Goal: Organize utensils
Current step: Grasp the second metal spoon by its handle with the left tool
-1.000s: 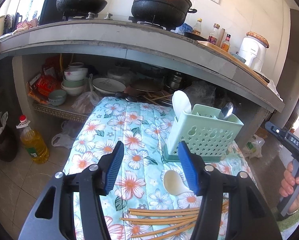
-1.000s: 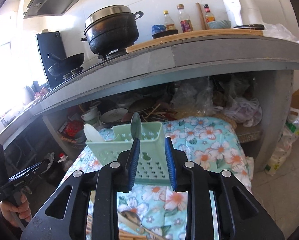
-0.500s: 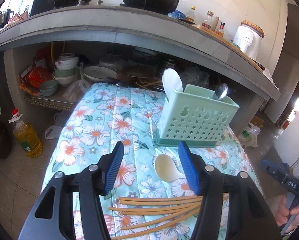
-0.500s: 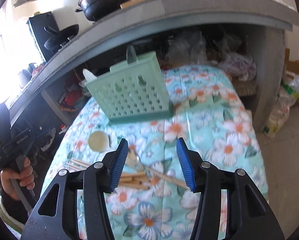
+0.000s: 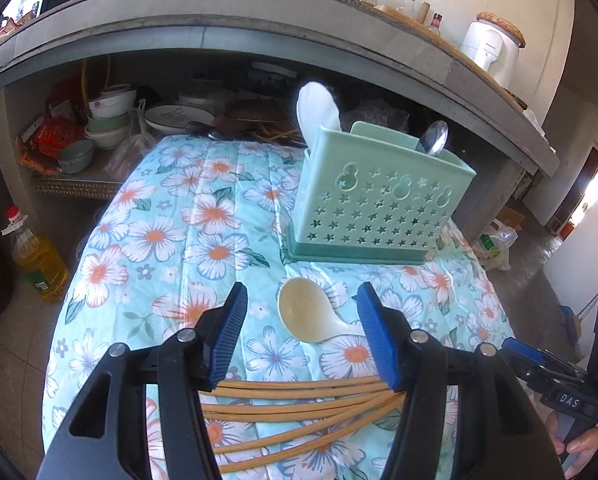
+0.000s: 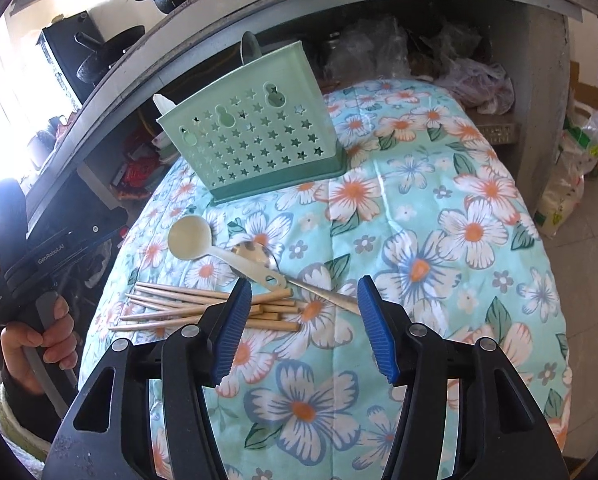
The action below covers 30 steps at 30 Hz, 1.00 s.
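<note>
A green perforated utensil holder (image 5: 373, 196) (image 6: 255, 140) stands on the floral cloth. A white spoon (image 5: 317, 110) and a metal spoon (image 5: 433, 140) stand in it. A cream spoon (image 5: 303, 312) (image 6: 203, 244), a metal spoon (image 6: 267, 258) and several wooden chopsticks (image 5: 299, 404) (image 6: 203, 306) lie loose on the cloth. My left gripper (image 5: 301, 334) is open and empty above the cream spoon and chopsticks. My right gripper (image 6: 303, 320) is open and empty above the metal spoon's handle and the chopstick ends.
The cloth-covered table (image 6: 439, 240) sits before a concrete counter (image 5: 259, 36) with pots on top and bowls and plates (image 5: 111, 120) on the shelf under it. An oil bottle (image 5: 39, 256) stands on the floor at left. Bags (image 6: 579, 156) lie at right.
My right gripper let go of the metal spoon in the holder, opened, pulled back and tilted down toward the loose utensils. My left gripper moved closer over the cream spoon and chopsticks.
</note>
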### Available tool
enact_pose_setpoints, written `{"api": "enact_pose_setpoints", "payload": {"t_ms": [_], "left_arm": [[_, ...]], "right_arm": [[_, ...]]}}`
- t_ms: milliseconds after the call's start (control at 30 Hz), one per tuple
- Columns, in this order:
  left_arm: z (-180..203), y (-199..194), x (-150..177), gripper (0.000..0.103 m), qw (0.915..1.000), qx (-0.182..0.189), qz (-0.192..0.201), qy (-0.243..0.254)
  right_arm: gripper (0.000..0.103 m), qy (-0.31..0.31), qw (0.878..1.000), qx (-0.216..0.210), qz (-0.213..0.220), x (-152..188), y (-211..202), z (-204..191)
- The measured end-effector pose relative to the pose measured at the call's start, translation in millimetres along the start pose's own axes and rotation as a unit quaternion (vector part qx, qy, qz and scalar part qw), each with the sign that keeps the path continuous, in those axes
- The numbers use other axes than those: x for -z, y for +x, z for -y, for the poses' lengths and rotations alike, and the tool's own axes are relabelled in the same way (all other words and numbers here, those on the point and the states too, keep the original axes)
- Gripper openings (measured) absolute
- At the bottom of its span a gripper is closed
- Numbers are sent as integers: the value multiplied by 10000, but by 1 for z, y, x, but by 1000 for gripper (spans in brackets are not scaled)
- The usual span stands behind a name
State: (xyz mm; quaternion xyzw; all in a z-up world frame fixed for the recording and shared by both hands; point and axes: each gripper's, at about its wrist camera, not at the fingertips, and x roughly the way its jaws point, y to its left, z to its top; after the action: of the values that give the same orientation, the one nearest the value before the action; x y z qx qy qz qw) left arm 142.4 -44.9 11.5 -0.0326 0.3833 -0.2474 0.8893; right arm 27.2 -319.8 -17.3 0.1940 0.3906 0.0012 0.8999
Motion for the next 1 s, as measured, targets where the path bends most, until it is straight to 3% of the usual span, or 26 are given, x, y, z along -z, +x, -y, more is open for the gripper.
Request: {"api": "enact_pose_setpoints", "payload": {"t_ms": [367,567,633,767,1000], "left_arm": [[18,24,-11,53,9984,479,-297,3],[36,71,-18,44,9885,1154,-958,-188],[44,89,-16,40,9858,1150,-1221,-107],[55,107,-9,33,9848,764,-1530,302],[47,103,9,32,9770,678,-1965,474]], "right_arm": [[55,44,10000,-59,-44,1,4,5],[55,130,9999,-88,-18,2,1,8],[55,148,9999,-78,-15,2,1,9],[55,180,9998,-65,4,3,-2,13],[55,261,9996,-91,-2,2,-1,19]]}}
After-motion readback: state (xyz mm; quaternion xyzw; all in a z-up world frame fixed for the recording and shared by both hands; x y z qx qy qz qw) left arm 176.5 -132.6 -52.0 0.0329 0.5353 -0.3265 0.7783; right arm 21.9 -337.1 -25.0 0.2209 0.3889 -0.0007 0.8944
